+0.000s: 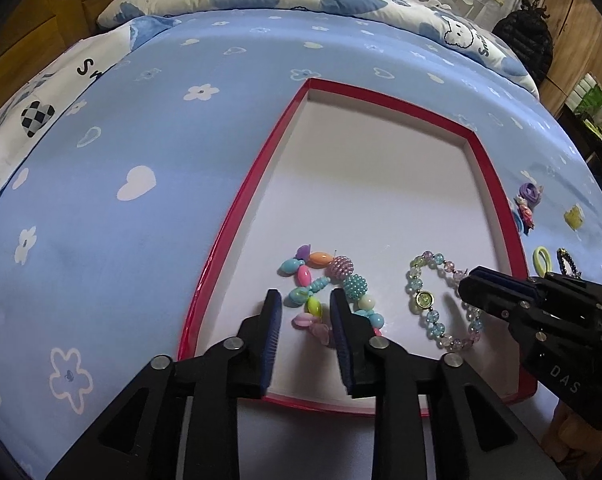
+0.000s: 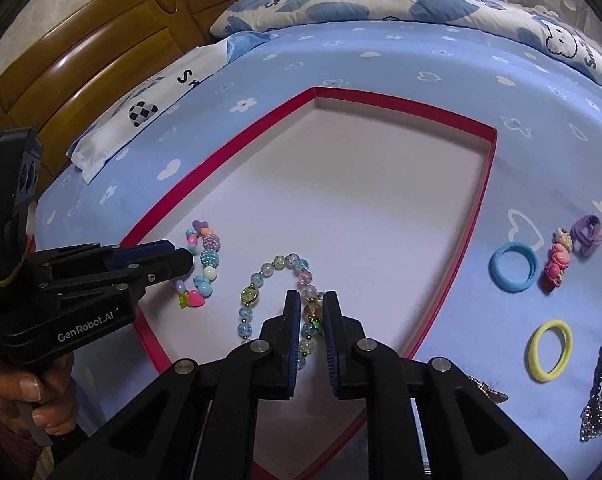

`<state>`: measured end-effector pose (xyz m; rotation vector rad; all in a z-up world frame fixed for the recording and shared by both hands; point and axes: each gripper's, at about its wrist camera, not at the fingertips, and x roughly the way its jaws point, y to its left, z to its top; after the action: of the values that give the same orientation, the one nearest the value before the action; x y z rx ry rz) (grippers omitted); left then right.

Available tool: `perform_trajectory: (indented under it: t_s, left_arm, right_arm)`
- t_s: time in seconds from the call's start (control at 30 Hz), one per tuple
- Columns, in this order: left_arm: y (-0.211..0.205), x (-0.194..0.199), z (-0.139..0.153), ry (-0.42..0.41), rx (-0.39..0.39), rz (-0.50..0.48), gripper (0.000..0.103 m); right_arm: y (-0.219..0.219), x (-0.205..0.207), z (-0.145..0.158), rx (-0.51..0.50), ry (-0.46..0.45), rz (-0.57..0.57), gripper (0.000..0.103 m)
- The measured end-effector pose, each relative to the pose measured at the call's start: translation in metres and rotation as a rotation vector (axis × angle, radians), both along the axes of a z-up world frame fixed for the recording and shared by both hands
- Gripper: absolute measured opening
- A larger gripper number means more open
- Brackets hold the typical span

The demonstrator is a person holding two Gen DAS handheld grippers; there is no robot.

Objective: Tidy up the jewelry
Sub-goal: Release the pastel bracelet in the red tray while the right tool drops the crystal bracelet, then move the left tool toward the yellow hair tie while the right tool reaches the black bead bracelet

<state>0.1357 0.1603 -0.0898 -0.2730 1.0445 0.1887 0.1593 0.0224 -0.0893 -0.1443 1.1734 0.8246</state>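
A red-rimmed box (image 1: 237, 208) with a white floor lies on the blue bedsheet; it also shows in the right wrist view (image 2: 467, 236). Two bracelets lie in its near end. The colourful chunky bead bracelet (image 1: 325, 280) lies under my left gripper (image 1: 306, 299), whose fingers are open around it. The pastel glass bead bracelet (image 1: 421, 300) (image 2: 257, 292) lies to the right. My right gripper (image 2: 312, 300) has its fingers narrowly apart around that bracelet's beads; whether they press it is unclear.
Right of the box on the sheet lie a blue hair tie (image 2: 513, 266), a pink charm clip (image 2: 557, 264), a purple hair tie (image 2: 589, 232), a yellow hair tie (image 2: 549, 350) and a dark beaded piece (image 2: 601, 392). Pillows and a wooden headboard (image 2: 81, 80) stand beyond.
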Motion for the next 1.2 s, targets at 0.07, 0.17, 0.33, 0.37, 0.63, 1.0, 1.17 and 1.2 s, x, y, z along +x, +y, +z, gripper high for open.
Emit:
perform_trajectory:
  t_s: [0.07,0.17,0.33,0.37,0.63,1.0,1.17,1.2]
  left_arm:
    - [-0.001,-0.003,0.003,-0.01,0.005,0.002,0.033]
    - [-0.004,-0.008,0.01,-0.028,0.012,0.001,0.038]
    - [-0.009,-0.021,0.026,-0.07,0.009,0.001,0.051]
    - [-0.011,-0.024,0.03,-0.082,0.007,0.003,0.052]
    - [-0.033,-0.048,0.052,-0.159,-0.047,-0.027,0.059]
    - [-0.061,-0.051,0.067,-0.168,-0.047,-0.135,0.059]
    - [-0.076,-0.045,0.073,-0.17,-0.048,-0.181,0.06]
    - [-0.08,-0.043,0.074,-0.17,-0.047,-0.192,0.06]
  right_arm:
    - [-0.001,-0.001,0.002,0.007,-0.002,-0.003,0.014]
    - [-0.004,-0.001,0.007,0.023,-0.006,-0.015,0.018]
    - [-0.019,-0.004,0.026,0.079,-0.023,-0.054,0.027]
    - [-0.022,-0.005,0.03,0.088,-0.029,-0.062,0.027]
    - [-0.079,-0.007,0.059,0.132,-0.087,-0.189,0.034]
    - [-0.164,-0.006,0.07,0.095,-0.121,-0.378,0.038]
    - [-0.196,-0.005,0.069,0.083,-0.123,-0.444,0.039]
    - [-0.201,-0.004,0.069,0.081,-0.124,-0.457,0.039]
